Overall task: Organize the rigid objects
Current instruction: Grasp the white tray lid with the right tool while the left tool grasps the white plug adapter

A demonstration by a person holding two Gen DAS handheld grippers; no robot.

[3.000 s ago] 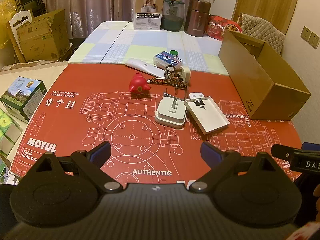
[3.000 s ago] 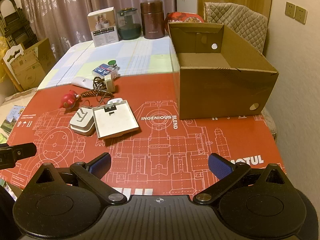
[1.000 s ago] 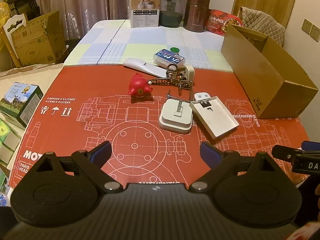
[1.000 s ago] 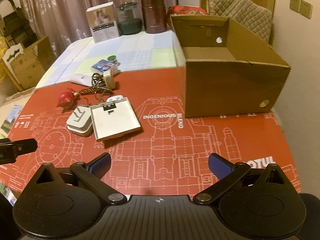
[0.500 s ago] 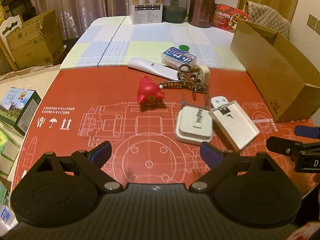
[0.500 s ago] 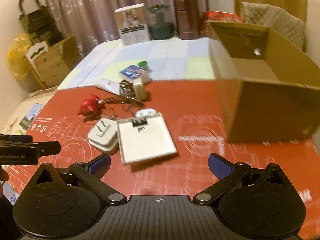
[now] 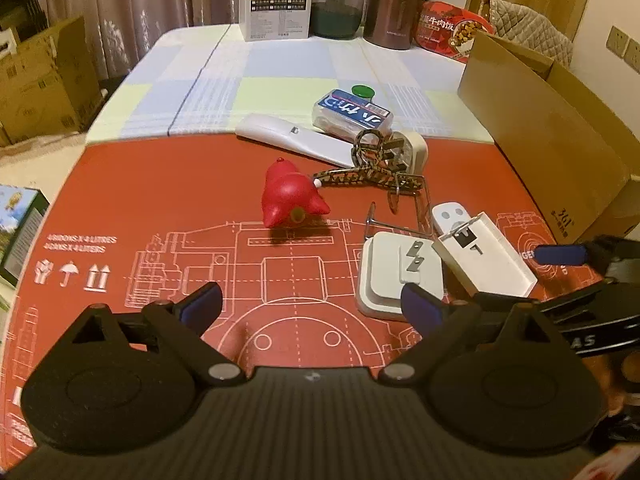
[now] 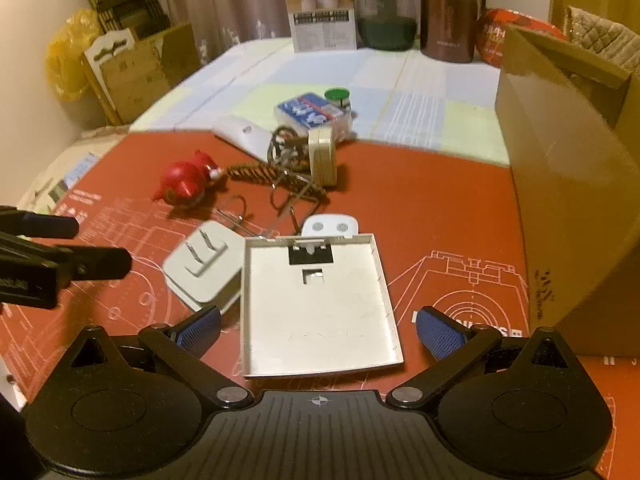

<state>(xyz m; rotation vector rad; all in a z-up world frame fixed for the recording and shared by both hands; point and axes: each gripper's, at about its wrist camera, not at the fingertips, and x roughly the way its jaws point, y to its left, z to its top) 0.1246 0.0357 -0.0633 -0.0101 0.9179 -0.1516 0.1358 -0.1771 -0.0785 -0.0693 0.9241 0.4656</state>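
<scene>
Both grippers brought closer to object pile. Right gripper [image 8: 318, 330] now lowered over white tray [image 8: 316, 304]; left gripper [image 7: 310, 306] advanced toward charger [image 7: 400, 276], at 1 o'clock.

The left claw [image 7: 310, 304] hangs wide apart above the red mat [image 7: 160, 200] on the desk, holding nothing. Ahead lie a red toy [image 7: 290, 200], a white charger [image 7: 396, 276] and a white tray [image 7: 486, 256]; a cardboard box [image 7: 548, 136] stands right.

red mat [image 7: 168, 184]: "4 BIDONS X 4 LITRES / 4 CANS X 4 LITERS", near left, above handling pictograms | cardboard box [image 7: 552, 148]: "361°", near right corner | snack packet [image 7: 448, 30]: Chinese characters, far right
</scene>
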